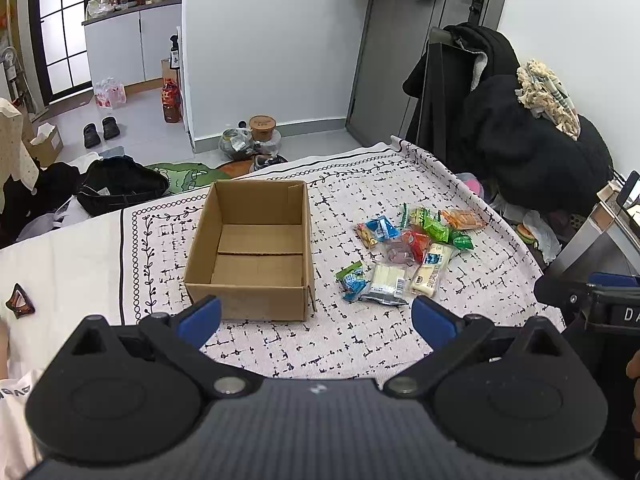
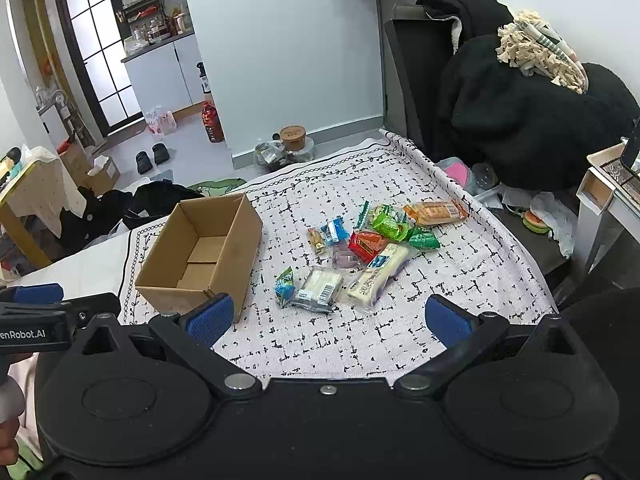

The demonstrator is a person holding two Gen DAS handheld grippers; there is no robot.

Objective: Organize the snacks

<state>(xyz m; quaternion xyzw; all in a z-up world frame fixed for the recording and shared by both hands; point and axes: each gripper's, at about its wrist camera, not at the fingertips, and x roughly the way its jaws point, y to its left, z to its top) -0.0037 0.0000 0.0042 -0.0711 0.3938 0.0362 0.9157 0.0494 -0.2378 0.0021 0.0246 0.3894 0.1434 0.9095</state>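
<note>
Above the patterned cloth (image 1: 360, 340), left tool (image 1: 316, 318) and right tool (image 2: 328, 320), both wide open, empty-fingered, touching nothing.

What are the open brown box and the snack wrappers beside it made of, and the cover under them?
The box: matte corrugated cardboard, by its brown folded flaps and raw edges. The snack wrappers: glossy plastic film, crinkled, some clear. The cover: probably woven fabric, from its textured weave and rumpled edge.

Open cloth between box and snacks

A bare strip of patterned cloth (image 2: 320, 340) is left before the cardboard box (image 2: 200, 256) and the snack pile (image 2: 360, 252); the box's open top is unobstructed.
</note>
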